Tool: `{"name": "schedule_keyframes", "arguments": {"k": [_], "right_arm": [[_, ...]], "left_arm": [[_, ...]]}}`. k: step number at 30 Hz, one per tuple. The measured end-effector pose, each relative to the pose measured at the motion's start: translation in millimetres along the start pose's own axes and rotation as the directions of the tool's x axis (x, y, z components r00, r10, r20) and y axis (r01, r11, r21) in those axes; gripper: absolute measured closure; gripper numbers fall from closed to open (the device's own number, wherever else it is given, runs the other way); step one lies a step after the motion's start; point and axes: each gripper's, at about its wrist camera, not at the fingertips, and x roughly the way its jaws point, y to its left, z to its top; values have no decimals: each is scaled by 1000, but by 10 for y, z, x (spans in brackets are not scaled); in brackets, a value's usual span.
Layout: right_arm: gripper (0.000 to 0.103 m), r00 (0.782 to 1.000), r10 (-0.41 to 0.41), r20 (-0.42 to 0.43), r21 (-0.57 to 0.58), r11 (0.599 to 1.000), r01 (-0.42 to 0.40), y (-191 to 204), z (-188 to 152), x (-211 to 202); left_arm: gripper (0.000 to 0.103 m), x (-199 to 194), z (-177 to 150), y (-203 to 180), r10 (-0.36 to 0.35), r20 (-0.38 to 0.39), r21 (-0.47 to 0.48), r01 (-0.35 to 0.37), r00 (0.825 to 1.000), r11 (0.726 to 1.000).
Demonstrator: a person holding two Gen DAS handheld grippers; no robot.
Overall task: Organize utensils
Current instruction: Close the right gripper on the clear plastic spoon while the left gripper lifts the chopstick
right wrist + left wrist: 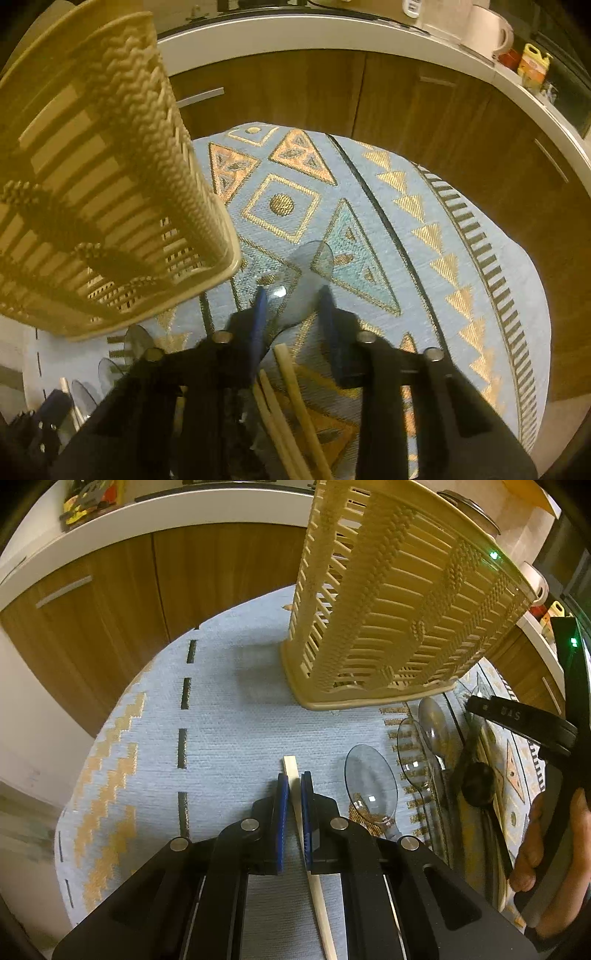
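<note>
On the round table [236,716], covered in a pale blue woven cloth with gold zigzags and triangles, a tall beige slatted plastic utensil basket [399,602] stands upright toward the far side. The left gripper [294,794] points steeply down at the cloth, its blue-padded jaws clenched on a pale wooden chopstick [291,771] whose squared end sticks out just past the pads while the rest runs back under the gripper body. Just to the right of it lie three clear plastic spoons [371,779], bowls toward the basket, side by side and partly overlapping. Beyond them lies a dark spoon [478,782] beside further light sticks, and a hand [543,853] grips the handle of the other tool at the right edge.

From the right wrist view, the right gripper [291,295] has a clear plastic spoon [310,273] between its blue pads, the bowl reaching out ahead over the triangle pattern. The picture is blurred here, and whether the pads press on the spoon cannot be told. Under this gripper lie several pale wooden chopsticks [291,387] in a loose bundle. The basket fills the upper left of this view, leaning in the lens. Brown wooden cabinets [424,107] with a white countertop [332,31] curve behind the table.
</note>
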Motion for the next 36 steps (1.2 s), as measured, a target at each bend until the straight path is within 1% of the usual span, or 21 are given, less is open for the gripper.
{"name": "schedule_keyframes", "arguments": {"k": [2, 3, 4, 5, 6, 9, 13, 15, 16, 20, 22, 23, 24, 25, 26, 27, 28, 29, 30, 32, 36], "right_arm": [[92, 997, 72, -26, 22, 997, -72, -144, 24, -71], [96, 991, 121, -56, 32, 992, -120, -206, 68, -70], [99, 986, 152, -75, 39, 988, -149, -229, 103, -63], [100, 972, 210, -103, 51, 977, -206, -274, 131, -57], [100, 963, 238, -122, 55, 971, -233, -309, 151, -41], [100, 938, 286, -194, 16, 957, -288, -370, 212, 3], [100, 921, 305, -242, -57, 943, -327, -446, 267, -13], [100, 916, 310, -254, -66, 939, -336, -562, 368, 72], [100, 909, 324, -263, -66, 934, -352, -675, 406, 155], [100, 885, 357, -300, -69, 917, -394, -967, 377, 137], [99, 892, 342, -296, -60, 925, -374, -1141, 342, 108], [99, 891, 337, -303, -50, 928, -368, -1205, 328, 122], [99, 878, 363, -312, -24, 921, -389, -1306, 334, 136], [99, 871, 371, -322, -10, 919, -394, -1381, 345, 141], [95, 873, 365, -325, -4, 922, -387, -1446, 363, 120], [85, 878, 354, -321, -9, 926, -377, -1478, 375, 93], [78, 889, 336, -311, -27, 932, -362, -1519, 406, 54], [58, 898, 325, -296, -45, 935, -353, -1546, 431, 13], [44, 911, 310, -273, -65, 938, -339, -1567, 459, -41], [44, 922, 289, -257, -93, 942, -321, -1539, 489, -86], [44, 928, 239, -287, -118, 952, -282, -1363, 456, -17]], "left_arm": [[98, -20, -15, -21, -6, -6, -1, 6, 1000, 1000], [98, -26, -7, -2, -15, -11, -4, 15, 1000, 1000], [98, -33, 2, 0, -23, -15, -9, 23, 1000, 1000], [98, -38, 11, 20, -35, -19, -18, 34, 999, 999], [98, -29, 19, 10, -42, -22, -23, 41, 999, 999], [98, -51, 15, 60, -47, -30, -30, 46, 998, 998], [98, -55, -5, 88, -42, -37, -31, 40, 998, 999], [98, -49, -3, 110, -41, -36, -31, 40, 999, 999], [98, -52, -5, 122, -45, -37, -33, 43, 998, 999], [98, -73, -27, 119, -51, -41, -33, 49, 998, 998], [98, -61, -32, 113, -55, -41, -34, 54, 998, 998], [98, -61, -26, 125, -59, -42, -37, 57, 997, 998], [98, -59, -21, 129, -61, -43, -38, 59, 997, 997], [98, -56, -21, 134, -63, -43, -39, 61, 997, 997], [98, -57, -13, 140, -64, -44, -38, 62, 997, 997], [98, -58, -8, 147, -65, -46, -38, 64, 997, 997], [98, -57, -5, 152, -68, -48, -39, 66, 997, 997], [98, -62, -2, 163, -77, -52, -41, 75, 996, 996], [98, -62, -4, 158, -85, -55, -44, 83, 995, 996], [98, -79, 7, 177, -95, -58, -45, 93, 994, 995], [98, -116, 26, 222, -125, -67, -54, 122, 990, 991]]}}
